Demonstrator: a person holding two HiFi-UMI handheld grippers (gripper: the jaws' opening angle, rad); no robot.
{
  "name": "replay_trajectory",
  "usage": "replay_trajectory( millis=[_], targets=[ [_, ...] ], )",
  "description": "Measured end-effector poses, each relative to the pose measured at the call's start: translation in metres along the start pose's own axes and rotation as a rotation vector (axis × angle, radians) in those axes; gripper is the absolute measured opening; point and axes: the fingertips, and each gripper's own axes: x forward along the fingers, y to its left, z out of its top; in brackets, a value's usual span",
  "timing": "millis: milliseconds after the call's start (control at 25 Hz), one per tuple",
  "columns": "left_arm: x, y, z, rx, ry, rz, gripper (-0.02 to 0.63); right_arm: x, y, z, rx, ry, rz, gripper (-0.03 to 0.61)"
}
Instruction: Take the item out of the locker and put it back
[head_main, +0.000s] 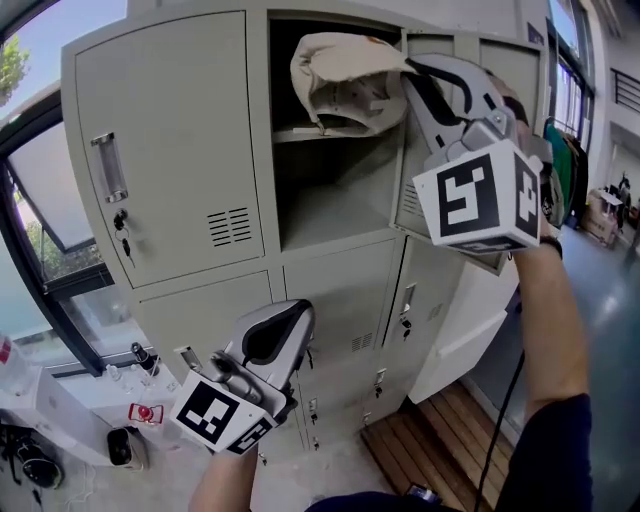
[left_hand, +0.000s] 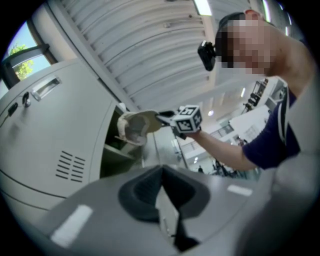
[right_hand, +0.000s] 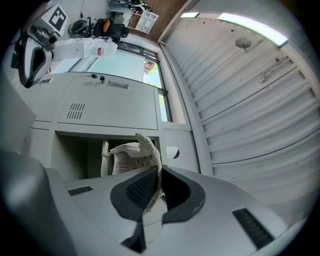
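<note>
A beige cap (head_main: 340, 75) hangs at the top of the open locker compartment (head_main: 330, 200), just above its inner shelf (head_main: 320, 132). My right gripper (head_main: 412, 70) is shut on the cap's edge; in the right gripper view the cap's fabric (right_hand: 131, 152) runs down between the jaws of the right gripper (right_hand: 155, 192). My left gripper (head_main: 288, 318) hangs low in front of the lower lockers, shut with nothing in it. In the left gripper view, the left gripper (left_hand: 162, 192) points up at the cap (left_hand: 135, 127) and the right gripper's marker cube (left_hand: 188, 120).
The compartment's door (head_main: 420, 205) stands open to the right, behind my right gripper. To the left is a shut locker door (head_main: 170, 150) with a handle (head_main: 108, 167) and keys (head_main: 123, 238). A lower door (head_main: 462, 330) stands ajar. Small bottles (head_main: 145, 358) lie low on the left.
</note>
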Motion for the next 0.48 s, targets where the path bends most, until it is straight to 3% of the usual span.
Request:
replay_trajectory(
  millis=[200, 480],
  targets=[
    [0.015, -0.049, 0.004, 0.011, 0.019, 0.007, 0.006, -0.073, -0.021, -0.008, 0.040, -0.052, -0.012, 0.023],
    [0.021, -0.138, 0.000, 0.007, 0.093, 0.047, 0.006, -0.167, -0.026, -0.040, 0.170, -0.112, 0.046, 0.023]
  ],
)
